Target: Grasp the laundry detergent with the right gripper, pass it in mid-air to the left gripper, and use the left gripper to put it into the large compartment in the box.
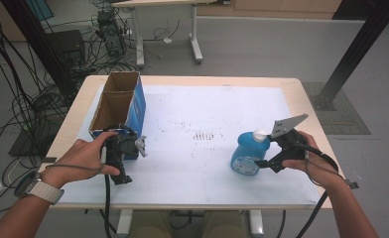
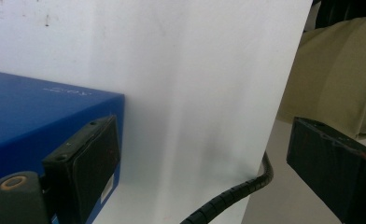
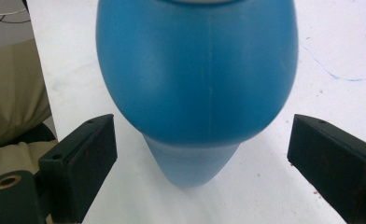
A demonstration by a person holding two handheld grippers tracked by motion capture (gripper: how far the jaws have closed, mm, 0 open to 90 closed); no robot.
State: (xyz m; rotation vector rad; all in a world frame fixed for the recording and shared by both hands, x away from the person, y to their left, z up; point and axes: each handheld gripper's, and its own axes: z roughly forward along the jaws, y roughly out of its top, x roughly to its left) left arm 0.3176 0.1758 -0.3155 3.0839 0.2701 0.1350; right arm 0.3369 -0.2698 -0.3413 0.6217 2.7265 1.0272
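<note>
My right gripper (image 3: 202, 154) has its jaws spread wide, either side of the blue bottle (image 1: 250, 152) on the white sheet (image 1: 202, 148), not touching it. My left gripper (image 2: 195, 158) gapes too, one jaw against the blue box (image 1: 119, 106).

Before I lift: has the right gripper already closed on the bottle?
No. In the right gripper view both jaws stand apart from the bottle, with white table showing in each gap.

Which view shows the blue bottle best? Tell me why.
The high view: the whole bottle stands upright, white cap on top, beside the right gripper. The right gripper view shows its blue body close up between open jaws, top cut off.
</note>
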